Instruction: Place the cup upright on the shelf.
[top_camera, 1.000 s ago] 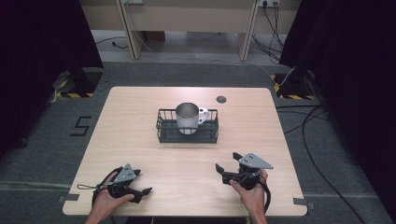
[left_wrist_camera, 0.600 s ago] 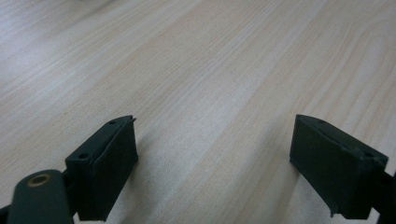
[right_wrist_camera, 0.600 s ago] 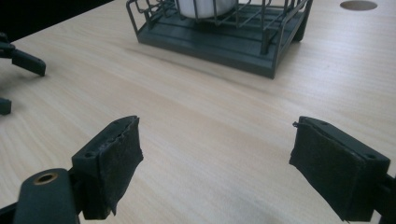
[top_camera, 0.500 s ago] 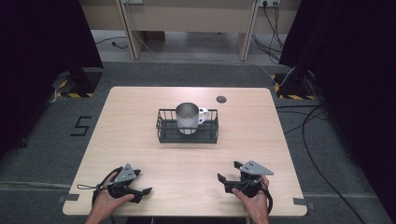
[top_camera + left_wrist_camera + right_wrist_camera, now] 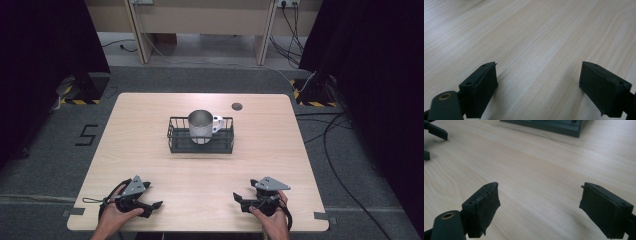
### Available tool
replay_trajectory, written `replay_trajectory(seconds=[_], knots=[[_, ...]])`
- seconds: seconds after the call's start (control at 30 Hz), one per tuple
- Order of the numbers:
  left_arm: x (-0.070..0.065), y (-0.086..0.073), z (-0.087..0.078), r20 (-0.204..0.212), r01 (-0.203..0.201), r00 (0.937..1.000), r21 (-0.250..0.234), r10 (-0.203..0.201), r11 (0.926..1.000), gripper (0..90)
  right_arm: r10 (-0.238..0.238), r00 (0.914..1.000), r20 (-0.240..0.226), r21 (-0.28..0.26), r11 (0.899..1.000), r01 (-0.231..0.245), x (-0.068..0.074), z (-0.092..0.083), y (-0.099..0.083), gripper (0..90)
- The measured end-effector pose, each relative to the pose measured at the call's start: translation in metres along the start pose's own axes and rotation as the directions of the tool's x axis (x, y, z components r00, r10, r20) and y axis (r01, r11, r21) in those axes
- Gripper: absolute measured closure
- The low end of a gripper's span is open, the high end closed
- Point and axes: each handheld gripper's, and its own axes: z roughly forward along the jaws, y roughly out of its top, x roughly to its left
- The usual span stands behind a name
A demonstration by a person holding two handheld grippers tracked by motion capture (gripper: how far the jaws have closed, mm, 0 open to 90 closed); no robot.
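A black wire basket stands at the middle of the wooden table. Upright inside it is a metal mug, its white handle turned to the right. My left gripper rests near the front left edge in a hand, jaws open and pointing right. In the left gripper view its jaws stand wide apart over bare wood. My right gripper rests near the front right edge, open, jaws pointing left. The right gripper view has the open gripper, the basket's base and the other gripper's fingers farther off.
A small dark round disc is set in the tabletop behind the basket to the right. Cables trail over the grey floor right of the table. Bare wood lies between the two grippers and the basket.
My right gripper has drawn back toward the table's front edge and settled lower. The left gripper, the basket and the mug have stayed put.
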Motion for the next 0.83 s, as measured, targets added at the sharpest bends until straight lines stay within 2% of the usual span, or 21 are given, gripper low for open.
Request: replay_trajectory(seconds=[0.43,0.53,0.83], knots=[[0.0000,0.0000,0.0000,0.000,0.000,1.0000,0.000,0.000,1.0000,14.1,-0.021,0.9998,0.005,0.092,0.996,0.021,0.0040,0.0039,-0.0045,15.3],[0.0000,0.0000,0.0000,0.000,0.000,1.0000,0.000,0.000,1.0000,14.1,-0.035,0.9991,0.023,0.137,0.990,0.032,0.0060,0.0058,-0.0048,15.1],[0.0000,0.0000,0.0000,0.000,0.000,1.0000,0.000,0.000,1.0000,14.1,-0.089,0.9934,0.072,0.162,0.984,0.077,0.0085,0.0070,-0.0050,14.7]])
